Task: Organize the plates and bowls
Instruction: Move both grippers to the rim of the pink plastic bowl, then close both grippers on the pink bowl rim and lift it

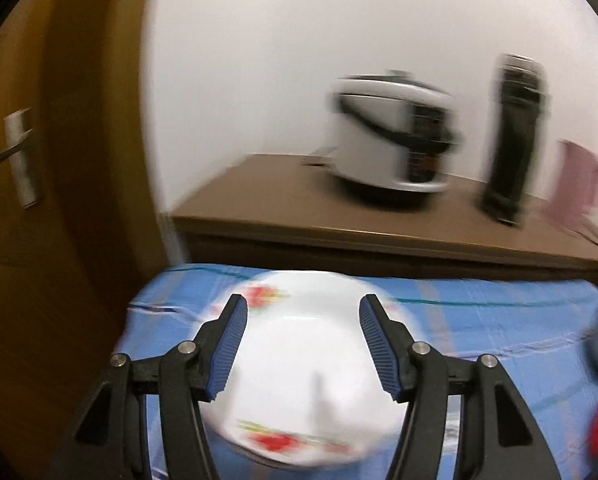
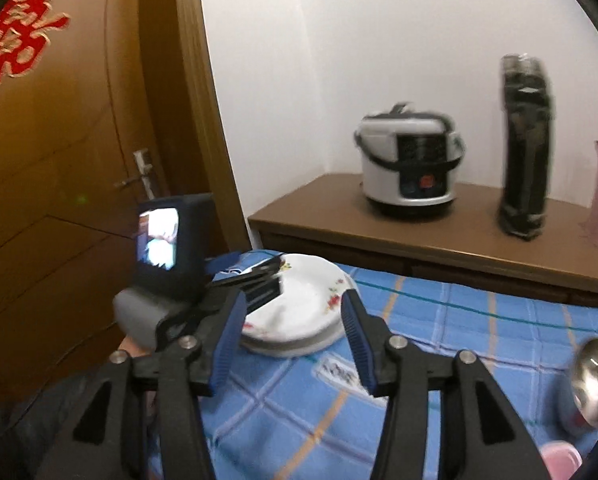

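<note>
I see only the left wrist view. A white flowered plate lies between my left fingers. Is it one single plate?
Observer: No. In the right wrist view the flowered plate tops a low stack; another rim shows beneath it.
Operator: Does my left gripper hold it?
Observer: No. The left gripper is above the plate's far-left edge, jaws open, not clamped.
Operator: Are other dishes near?
Observer: Yes, a steel bowl sits on the blue cloth, right of the stack.

Left gripper (image 1: 303, 310) jaws apart; right gripper (image 2: 293, 306) apparently likewise, empty.
</note>
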